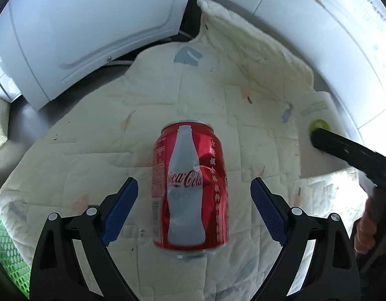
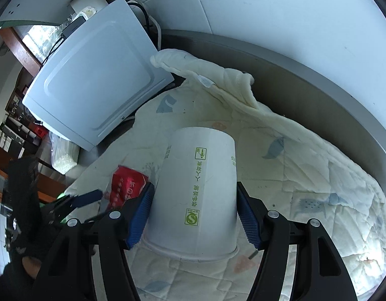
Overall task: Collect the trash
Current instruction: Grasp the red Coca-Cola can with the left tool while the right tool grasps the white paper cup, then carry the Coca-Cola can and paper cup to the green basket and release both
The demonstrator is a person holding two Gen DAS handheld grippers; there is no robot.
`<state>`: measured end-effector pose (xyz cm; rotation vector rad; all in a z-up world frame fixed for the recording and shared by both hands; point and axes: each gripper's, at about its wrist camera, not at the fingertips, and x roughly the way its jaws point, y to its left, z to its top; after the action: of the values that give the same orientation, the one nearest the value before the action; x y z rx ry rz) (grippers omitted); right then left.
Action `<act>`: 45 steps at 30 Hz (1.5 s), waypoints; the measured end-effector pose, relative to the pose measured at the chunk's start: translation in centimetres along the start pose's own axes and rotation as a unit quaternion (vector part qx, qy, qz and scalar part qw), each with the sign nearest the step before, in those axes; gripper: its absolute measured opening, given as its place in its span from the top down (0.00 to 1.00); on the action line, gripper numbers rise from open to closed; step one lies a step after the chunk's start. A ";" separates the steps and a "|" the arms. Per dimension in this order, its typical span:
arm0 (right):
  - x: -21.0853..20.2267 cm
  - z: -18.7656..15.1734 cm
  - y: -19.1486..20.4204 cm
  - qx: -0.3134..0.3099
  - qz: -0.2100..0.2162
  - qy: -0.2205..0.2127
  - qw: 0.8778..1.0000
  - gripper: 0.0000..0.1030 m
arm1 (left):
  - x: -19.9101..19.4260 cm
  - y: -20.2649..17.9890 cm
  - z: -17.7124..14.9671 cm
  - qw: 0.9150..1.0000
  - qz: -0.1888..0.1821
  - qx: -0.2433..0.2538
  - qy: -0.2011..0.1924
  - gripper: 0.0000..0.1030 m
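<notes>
Quilted mat [image 1: 87, 155], red can [image 1: 190, 188] upright

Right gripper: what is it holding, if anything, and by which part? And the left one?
The right gripper clamps an upside-down paper cup by its side walls, near the rim. The left gripper is open around a red soda can, holding nothing.

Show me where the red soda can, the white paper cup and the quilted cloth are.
red soda can [image 1: 190, 188], left wrist view, on the printed bottle on its side.
white paper cup [image 2: 195, 190], right wrist view, on its side wall.
quilted cloth [image 1: 92, 155], left wrist view, on a bare patch.
</notes>
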<state>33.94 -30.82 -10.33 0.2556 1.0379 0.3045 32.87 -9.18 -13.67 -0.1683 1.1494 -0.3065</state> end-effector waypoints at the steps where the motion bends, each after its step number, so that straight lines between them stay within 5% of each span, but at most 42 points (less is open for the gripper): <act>1: -0.1 -0.2 0.0 -0.003 -0.001 -0.001 1.000 0.40 | 0.2 0.1 0.1 1.000 0.001 -0.001 0.003 0.13; 7: -0.2 -1.3 0.4 -0.021 -0.010 -0.001 1.000 0.40 | 1.7 0.2 0.1 1.000 0.008 -0.003 0.016 0.15; 12: -0.7 -2.3 0.8 -0.036 -0.017 -0.005 0.999 0.40 | 2.9 0.6 0.0 0.999 0.016 -0.005 0.032 0.35; 18: -1.1 -3.3 1.8 -0.047 -0.013 -0.004 0.999 0.40 | 1.7 0.1 -0.8 1.000 0.015 0.005 0.008 0.35; 33: -2.3 -6.4 7.5 -0.085 0.030 -0.013 0.996 0.40 | -10.2 4.9 -6.0 0.995 0.018 -0.040 -0.092 0.35; 45: -2.9 -10.3 16.4 -0.175 0.056 -0.029 0.983 0.40 | -19.7 11.6 -12.5 0.977 0.071 -0.094 -0.176 0.35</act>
<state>21.52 -16.01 -7.27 0.0044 0.8965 0.5708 15.80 8.47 -4.87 -0.2929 0.8323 -0.0365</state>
